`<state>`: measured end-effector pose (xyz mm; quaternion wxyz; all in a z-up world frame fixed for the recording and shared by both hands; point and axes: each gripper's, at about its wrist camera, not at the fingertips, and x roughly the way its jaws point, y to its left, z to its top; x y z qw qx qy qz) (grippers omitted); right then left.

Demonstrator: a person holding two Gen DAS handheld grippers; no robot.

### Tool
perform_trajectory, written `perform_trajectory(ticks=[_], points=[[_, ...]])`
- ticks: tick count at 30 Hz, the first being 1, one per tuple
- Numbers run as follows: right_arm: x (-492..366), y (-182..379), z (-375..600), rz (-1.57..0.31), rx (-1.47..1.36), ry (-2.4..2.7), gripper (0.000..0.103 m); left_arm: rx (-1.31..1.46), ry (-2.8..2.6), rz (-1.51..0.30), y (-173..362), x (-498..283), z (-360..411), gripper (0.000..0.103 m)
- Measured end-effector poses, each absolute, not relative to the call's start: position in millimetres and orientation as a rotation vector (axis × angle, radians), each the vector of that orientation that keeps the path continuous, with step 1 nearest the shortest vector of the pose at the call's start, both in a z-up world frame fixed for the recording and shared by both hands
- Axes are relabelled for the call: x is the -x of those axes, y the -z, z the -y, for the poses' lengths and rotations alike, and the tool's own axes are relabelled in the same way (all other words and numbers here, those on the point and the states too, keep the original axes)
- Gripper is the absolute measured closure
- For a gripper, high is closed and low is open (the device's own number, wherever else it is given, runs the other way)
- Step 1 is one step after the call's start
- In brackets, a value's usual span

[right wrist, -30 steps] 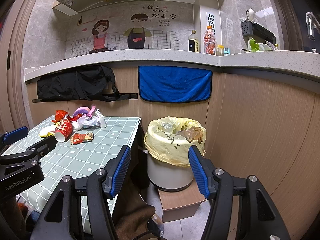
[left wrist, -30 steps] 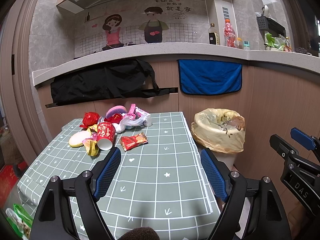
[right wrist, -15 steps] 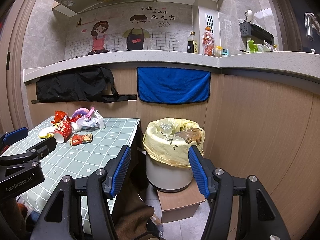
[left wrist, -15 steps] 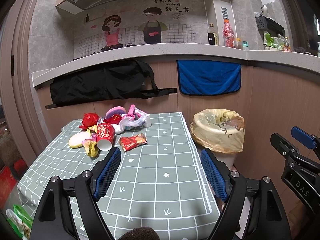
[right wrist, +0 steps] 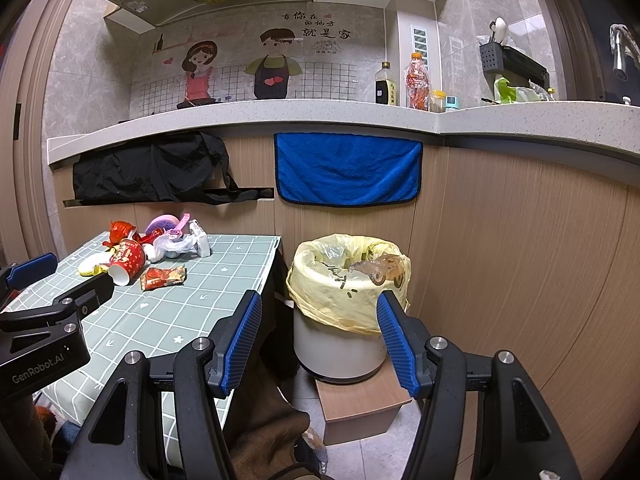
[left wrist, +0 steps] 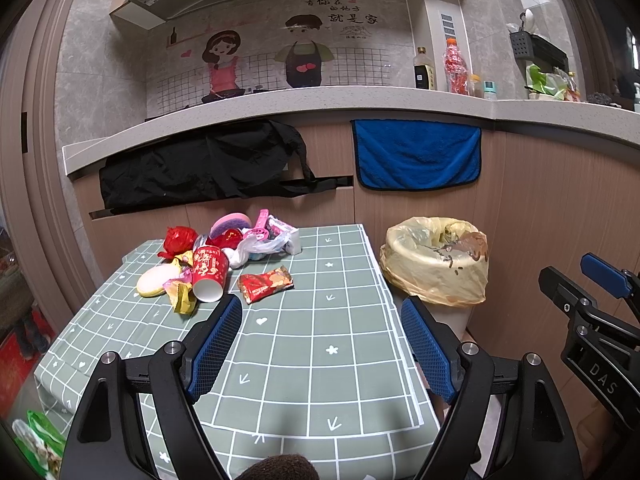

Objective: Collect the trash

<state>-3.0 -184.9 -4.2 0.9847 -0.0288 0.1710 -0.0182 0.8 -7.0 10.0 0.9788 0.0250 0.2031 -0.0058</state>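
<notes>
The left gripper (left wrist: 322, 344) hangs above the near part of the table covered in green grid-patterned cloth (left wrist: 320, 344), jaws spread wide and holding nothing. The right gripper (right wrist: 318, 340) is likewise spread and empty, facing the white bin lined with a yellow plastic bag (right wrist: 344, 304) beside the table's right edge. The trash pile, including a tipped red paper cup (left wrist: 209, 274) and a red snack wrapper (left wrist: 265, 283), lies near the far left corner.
</notes>
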Motion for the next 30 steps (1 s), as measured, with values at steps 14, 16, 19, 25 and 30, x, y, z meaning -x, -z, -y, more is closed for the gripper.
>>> perform_trajectory(ticks=[14, 16, 19, 25, 30], points=[[-1, 8, 183, -0.365, 0.052, 0.032, 0.046, -0.043, 0.011, -0.436, -15, -5, 24, 0.021], [-3, 8, 183, -0.366, 0.056, 0.036, 0.046, -0.043, 0.014, -0.439, -12, -8, 22, 0.021], [-8, 7, 183, -0.365, 0.067, 0.040, 0.046, -0.041, 0.013, -0.434, -11, -16, 18, 0.021], [-43, 7, 182, -0.406, 0.078, 0.036, 0.046, -0.049, 0.001, -0.436, -12, -51, -3, 0.021], [-87, 11, 168, -0.469, 0.088, 0.012, 0.046, -0.078, 0.015, -0.501, -5, -104, -33, 0.021]])
